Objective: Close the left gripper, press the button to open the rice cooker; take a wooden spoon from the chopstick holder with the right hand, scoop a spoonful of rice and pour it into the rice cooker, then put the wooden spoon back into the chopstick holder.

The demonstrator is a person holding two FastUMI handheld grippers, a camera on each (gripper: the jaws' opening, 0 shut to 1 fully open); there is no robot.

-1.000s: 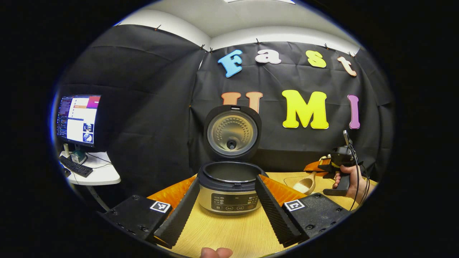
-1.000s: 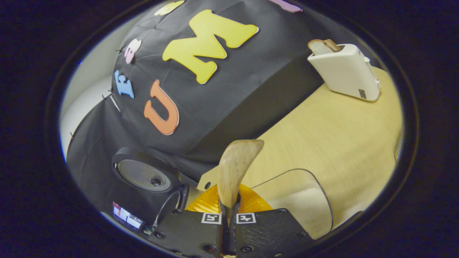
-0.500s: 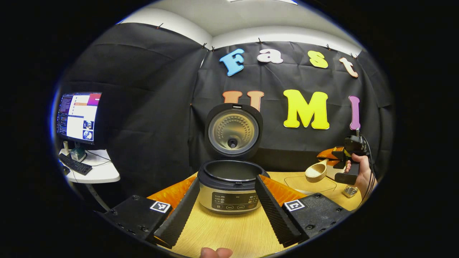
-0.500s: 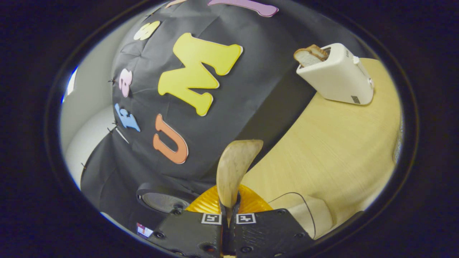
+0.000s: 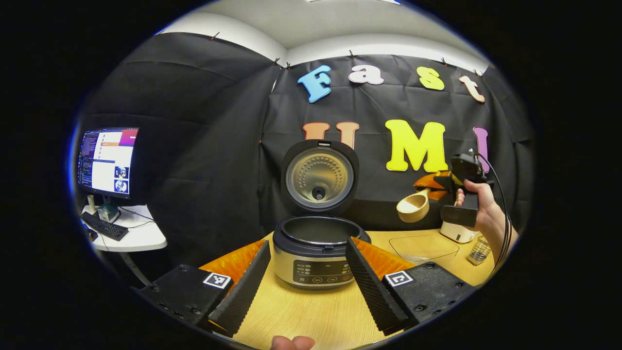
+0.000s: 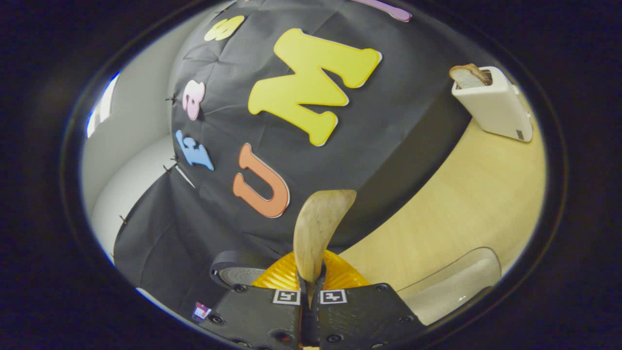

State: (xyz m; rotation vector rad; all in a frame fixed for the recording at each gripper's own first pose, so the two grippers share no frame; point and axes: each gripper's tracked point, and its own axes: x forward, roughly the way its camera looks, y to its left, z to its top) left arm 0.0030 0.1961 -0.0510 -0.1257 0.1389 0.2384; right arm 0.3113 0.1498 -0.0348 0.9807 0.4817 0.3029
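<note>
No legible text or labels anywhere

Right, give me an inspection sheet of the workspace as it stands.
Surface: light wooden table.
Job's things: rice cooker open, lid upright; wooden spoon in the air to one side of the cooker; clear rice container on the table.
Clutter: white toaster with bread; small wire holder.
Grippers: left gripper open, facing the cooker; right gripper shut on the spoon's handle.
Cables: black cable on the right gripper.
Surroundings: monitor and keyboard on a side desk.
</note>
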